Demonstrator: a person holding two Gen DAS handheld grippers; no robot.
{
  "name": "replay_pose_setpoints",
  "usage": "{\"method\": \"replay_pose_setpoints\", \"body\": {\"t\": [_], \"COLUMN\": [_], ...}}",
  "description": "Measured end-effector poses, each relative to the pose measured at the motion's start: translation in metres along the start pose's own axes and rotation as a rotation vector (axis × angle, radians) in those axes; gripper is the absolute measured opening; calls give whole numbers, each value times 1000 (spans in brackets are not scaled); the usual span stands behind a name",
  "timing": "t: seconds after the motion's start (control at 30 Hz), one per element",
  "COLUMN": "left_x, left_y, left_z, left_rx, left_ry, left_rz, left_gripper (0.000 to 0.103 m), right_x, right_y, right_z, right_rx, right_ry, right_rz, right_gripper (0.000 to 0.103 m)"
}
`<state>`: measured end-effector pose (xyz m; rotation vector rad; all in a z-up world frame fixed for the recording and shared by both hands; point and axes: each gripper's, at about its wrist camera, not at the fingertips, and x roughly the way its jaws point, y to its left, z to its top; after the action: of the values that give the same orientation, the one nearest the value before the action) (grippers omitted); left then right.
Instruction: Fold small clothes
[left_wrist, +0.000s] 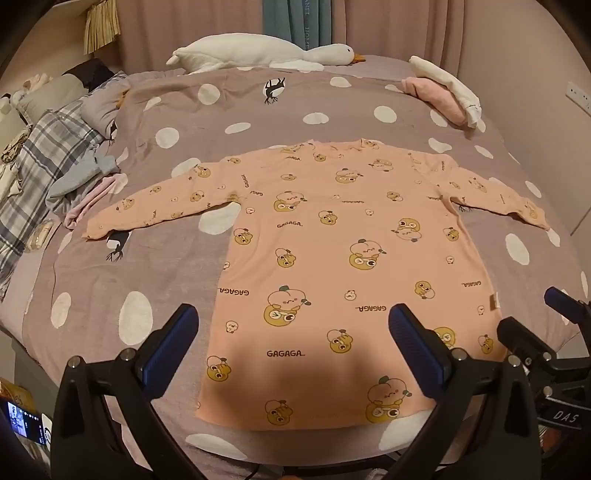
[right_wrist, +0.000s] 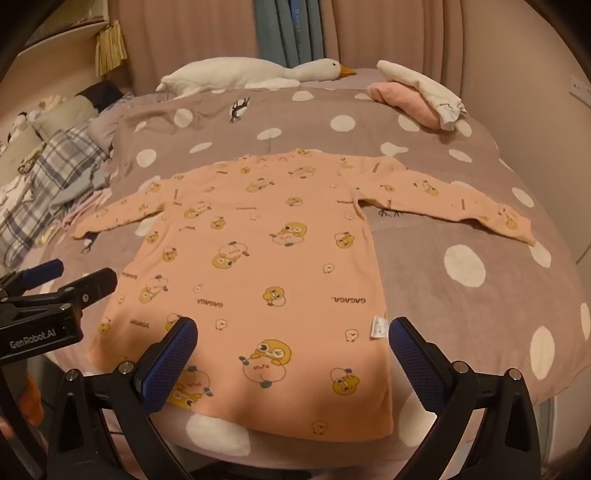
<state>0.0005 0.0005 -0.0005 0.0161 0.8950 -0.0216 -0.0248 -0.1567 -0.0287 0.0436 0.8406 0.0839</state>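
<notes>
— While I hold both jaws wide over the peach shirt (left_wrist: 332, 266) on the spotted duvet (left_wrist: 147, 122), what's hidden?

— Its hem label (right_wrist: 378, 326) is unreadable; "GAGAGA" reads clearly.

— Left gripper (left_wrist: 293, 350) and right gripper (right_wrist: 293, 360) hold nothing.

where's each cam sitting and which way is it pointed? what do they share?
Left wrist: on the left hand-held gripper, near the bed's foot edge, angled down along open blue fingers at the shirt's hem and left side; right hand-held gripper shows at right edge.
Right wrist: on the right hand-held gripper, beside it, aimed down at the hem's right side near the label; left gripper shows at left edge.
Shared: spread peach shirt, polka-dot cover, plush goose, folded pile, curtains.
</notes>
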Motion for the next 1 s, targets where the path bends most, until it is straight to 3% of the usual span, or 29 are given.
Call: {"method": "replay_pose_setpoints", "body": {"t": [0.3, 0.37, 1.0], "left_x": [6, 5, 11], "left_y": [13, 0, -5], "left_z": [5, -2, -4], "left_rx": [12, 22, 34], "left_ry": [19, 4, 18], "left_rz": [-36, 6, -15], "left_gripper": [103, 103, 103], "right_x": [0, 0, 4], "right_y": [-1, 0, -3], "right_z": [0, 0, 0], "right_rx": [8, 7, 18], "right_ry": [-4, -4, 8], "right_rz": [7, 6, 10], "right_gripper": [102, 102, 102]}}
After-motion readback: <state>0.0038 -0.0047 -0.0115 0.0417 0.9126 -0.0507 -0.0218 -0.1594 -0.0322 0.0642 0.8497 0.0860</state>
